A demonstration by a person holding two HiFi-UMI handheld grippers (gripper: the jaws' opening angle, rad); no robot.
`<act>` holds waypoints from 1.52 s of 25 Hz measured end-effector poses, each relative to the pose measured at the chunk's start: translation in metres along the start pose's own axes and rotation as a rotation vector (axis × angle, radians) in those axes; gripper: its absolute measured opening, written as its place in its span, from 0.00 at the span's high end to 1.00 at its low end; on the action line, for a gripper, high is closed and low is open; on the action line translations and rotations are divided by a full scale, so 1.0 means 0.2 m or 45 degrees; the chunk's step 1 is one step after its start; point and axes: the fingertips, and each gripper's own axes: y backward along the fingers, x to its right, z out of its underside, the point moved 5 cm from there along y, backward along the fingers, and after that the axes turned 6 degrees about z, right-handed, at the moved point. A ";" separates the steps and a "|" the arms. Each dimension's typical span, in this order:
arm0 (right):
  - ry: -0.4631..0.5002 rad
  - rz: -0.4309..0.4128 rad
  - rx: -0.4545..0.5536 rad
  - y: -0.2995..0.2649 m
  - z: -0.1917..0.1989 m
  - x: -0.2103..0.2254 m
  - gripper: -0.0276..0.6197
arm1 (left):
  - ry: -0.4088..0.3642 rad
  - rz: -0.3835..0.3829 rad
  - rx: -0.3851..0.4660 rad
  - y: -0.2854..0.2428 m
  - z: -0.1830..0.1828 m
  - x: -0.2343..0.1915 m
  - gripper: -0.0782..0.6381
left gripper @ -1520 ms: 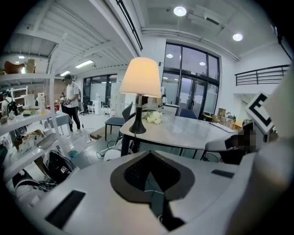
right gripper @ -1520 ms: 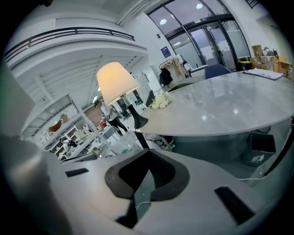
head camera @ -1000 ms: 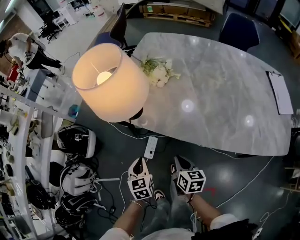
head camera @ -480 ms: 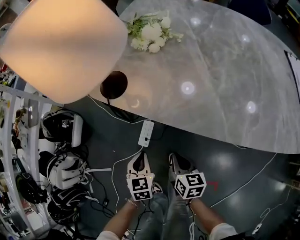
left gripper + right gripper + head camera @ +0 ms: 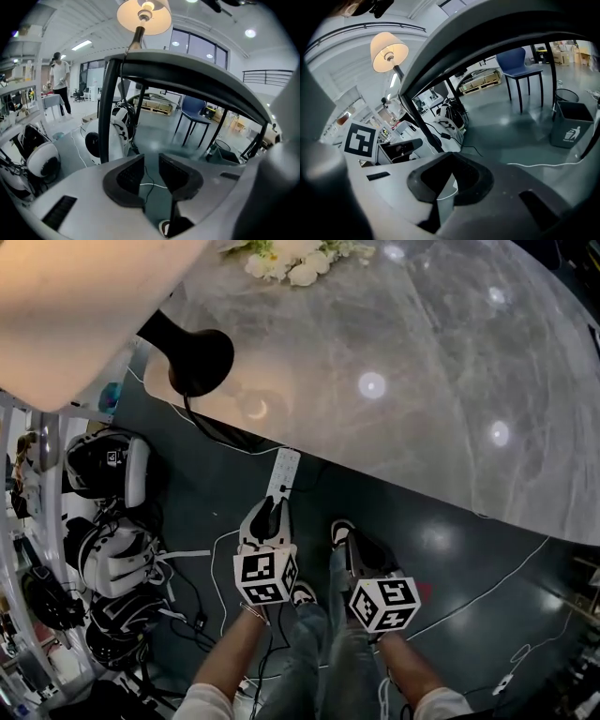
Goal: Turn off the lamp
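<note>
Left hand-held gripper (image 5: 270, 514): jaws have just been opening and now stand at a narrow gap with nothing between them. Right hand-held gripper (image 5: 450, 176): jaws closed on nothing. Both are low over the dark grey floor (image 5: 450, 559), short of the bench edge.

The lit lamp with cream drum shade (image 5: 75, 315) is ahead-left of the left one. Its black round base (image 5: 202, 360) sits near the corner of the grey marble bench (image 5: 422, 352).

A white power strip (image 5: 283, 474) lies on the floor just ahead of the left tips. Black-and-white headsets (image 5: 108, 465) crowd the far left. Floor to the right is open.
</note>
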 end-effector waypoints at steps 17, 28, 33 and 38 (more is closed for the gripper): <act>-0.006 0.021 -0.051 -0.09 -0.03 0.06 0.96 | -0.012 -0.124 0.051 -0.29 -0.30 -0.20 0.73; -0.016 0.016 -0.076 -0.10 -0.02 0.04 0.96 | -0.052 -0.107 0.023 -0.38 -0.35 -0.24 0.73; -0.013 0.016 -0.096 -0.11 -0.01 0.04 0.96 | -0.035 -0.144 -0.004 -0.45 -0.34 -0.27 0.79; -0.019 0.023 -0.100 -0.10 -0.01 0.07 0.96 | -0.002 -0.155 -0.027 -0.46 -0.30 -0.30 0.85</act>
